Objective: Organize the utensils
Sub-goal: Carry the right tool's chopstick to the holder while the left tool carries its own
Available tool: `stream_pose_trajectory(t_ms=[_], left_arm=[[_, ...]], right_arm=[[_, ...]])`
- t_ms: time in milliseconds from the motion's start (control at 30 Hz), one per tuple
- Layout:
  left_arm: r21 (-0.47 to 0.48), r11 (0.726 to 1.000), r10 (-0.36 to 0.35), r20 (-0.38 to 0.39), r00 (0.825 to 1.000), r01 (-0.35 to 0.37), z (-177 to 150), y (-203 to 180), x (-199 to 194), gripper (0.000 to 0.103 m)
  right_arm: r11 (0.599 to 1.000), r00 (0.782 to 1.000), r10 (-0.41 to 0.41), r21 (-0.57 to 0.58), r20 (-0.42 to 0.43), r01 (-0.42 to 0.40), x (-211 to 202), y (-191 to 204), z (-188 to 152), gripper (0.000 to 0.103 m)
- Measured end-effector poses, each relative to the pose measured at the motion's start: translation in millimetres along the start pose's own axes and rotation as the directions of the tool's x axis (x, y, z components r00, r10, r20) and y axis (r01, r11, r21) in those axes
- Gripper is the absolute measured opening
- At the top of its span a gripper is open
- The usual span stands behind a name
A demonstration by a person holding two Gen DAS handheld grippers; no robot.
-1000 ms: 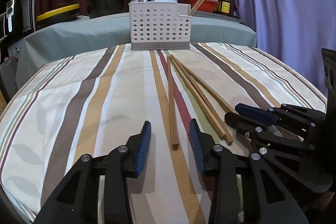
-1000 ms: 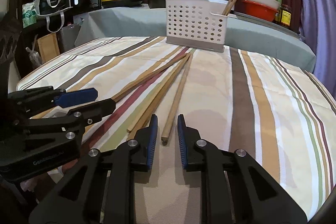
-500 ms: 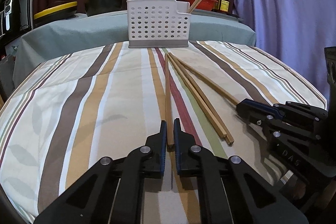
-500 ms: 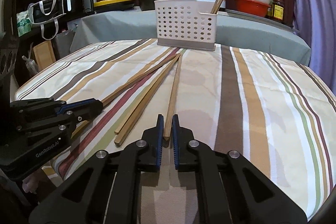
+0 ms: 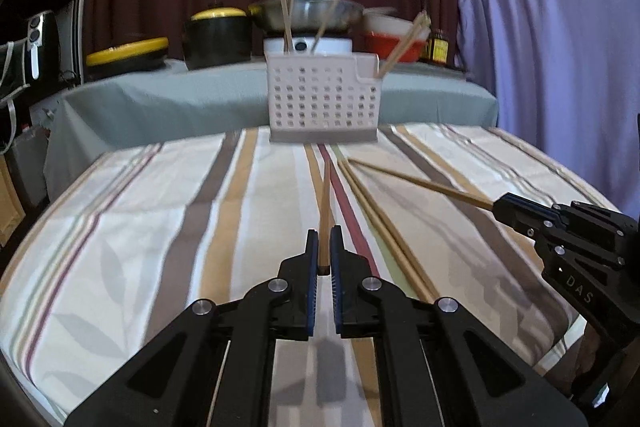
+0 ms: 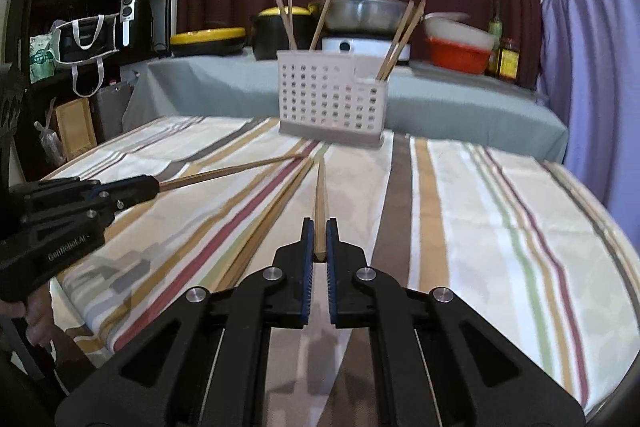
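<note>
A: Both jaws are clamped. The left gripper pinches one chopstick by its thick end, and the right gripper pinches another chopstick the same way.

B: And the tips?

A: They point toward the caddy, which stands at the far edge of the cloth. Each held stick looks raised off the cloth — though I can't tell how far clear the tips are.

B: How will they handle?

A: Light and stiff, I'd judge: slim, square-sided wood tapering to a point, smooth and a bit slippery. Held at the very butt, a stick could swing or pivot between the ribbed blue pads, so a grip slightly further in would likely steady it.

B: What's left?

A: A pair lies on the cloth between the two held sticks, side by side. More chopsticks already lean in the caddy — white plastic, perforated walls, with a lower compartment on the right.
</note>
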State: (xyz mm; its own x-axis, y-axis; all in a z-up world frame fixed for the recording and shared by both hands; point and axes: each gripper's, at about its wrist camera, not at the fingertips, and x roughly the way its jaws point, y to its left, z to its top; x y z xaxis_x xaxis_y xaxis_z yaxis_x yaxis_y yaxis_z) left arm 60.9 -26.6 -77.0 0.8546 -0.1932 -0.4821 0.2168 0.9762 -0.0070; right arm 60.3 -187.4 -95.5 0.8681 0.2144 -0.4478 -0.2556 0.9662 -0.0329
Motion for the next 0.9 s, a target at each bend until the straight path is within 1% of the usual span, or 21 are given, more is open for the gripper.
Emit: stream_pose_trajectory(t_ms=[267, 567, 767, 900], left_arm=[[0.004, 1.0, 0.017, 0.095, 0.995, -0.018, 32.8, 5.3, -19.7, 0.007], [-0.005, 0.999, 0.038, 0.208, 0.977, -0.038, 71.4, 14.2, -44.9, 0.007], [-0.013, 0.999, 0.044, 0.257, 0.965, -0.042, 95.5, 20.0, -56.7, 0.007], [-0.022, 0.999, 0.044, 0.274, 0.961, -0.04, 112.0, 24.4, -66.2, 0.007]], right_arm=[[1.0, 0.995, -0.014, -0.011, 0.095, 0.015, -18.8, -7.7, 33.2, 0.006], [0.999, 0.978, -0.032, 0.0, 0.205, 0.033, -42.4, -24.9, 75.0, 0.006], [1.0, 0.965, -0.026, 0.007, 0.26, 0.025, -54.6, -31.2, 103.0, 0.006], [1.0, 0.963, -0.016, 0.012, 0.271, 0.013, -57.9, -36.0, 118.7, 0.006]])
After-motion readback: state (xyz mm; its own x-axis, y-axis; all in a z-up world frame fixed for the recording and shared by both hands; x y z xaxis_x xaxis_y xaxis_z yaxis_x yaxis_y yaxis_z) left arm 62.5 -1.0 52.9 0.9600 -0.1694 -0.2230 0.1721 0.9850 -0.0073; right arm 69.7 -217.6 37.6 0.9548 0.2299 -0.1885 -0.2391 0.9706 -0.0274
